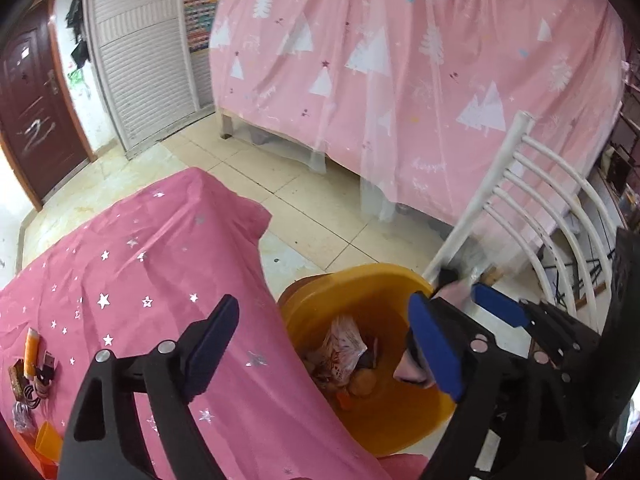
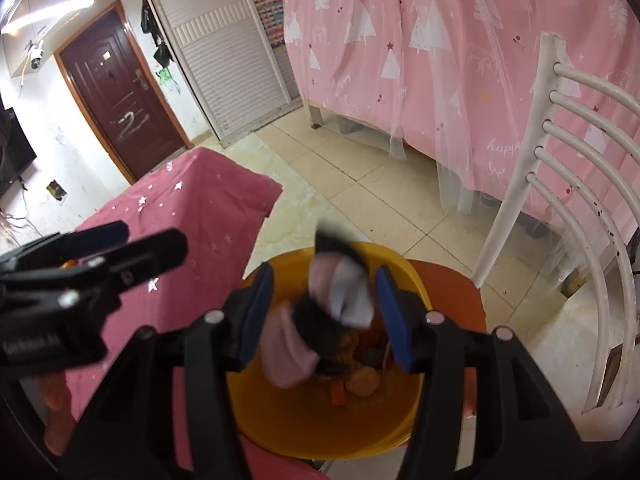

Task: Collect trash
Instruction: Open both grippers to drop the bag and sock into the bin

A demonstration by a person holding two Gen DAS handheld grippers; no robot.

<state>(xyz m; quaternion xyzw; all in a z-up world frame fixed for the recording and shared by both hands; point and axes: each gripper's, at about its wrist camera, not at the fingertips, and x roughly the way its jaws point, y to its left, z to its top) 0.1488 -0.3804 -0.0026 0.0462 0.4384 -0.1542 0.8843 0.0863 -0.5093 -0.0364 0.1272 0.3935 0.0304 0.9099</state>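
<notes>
The pink-covered table [image 1: 132,280] stands just left of the yellow bin [image 2: 332,420], which sits on an orange chair seat [image 2: 452,284]. Wrappers and scraps [image 1: 344,352] already lie at the bottom of the bin. Directly above the bin's mouth the right gripper [image 2: 324,312] has its jaws parted around a blurred pink, white and black bundle [image 2: 320,320]; the pads seem clear of it, so the drop looks centred. The left gripper [image 1: 320,344], above the bin's left rim, stands wide and empty. Best to keep both hands over the bin until the bundle lands inside.

Glossy orange plastic bin [image 2: 400,420]; pink cloth table cover [image 1: 140,280]; smooth white-painted metal chair back [image 2: 520,200].
</notes>
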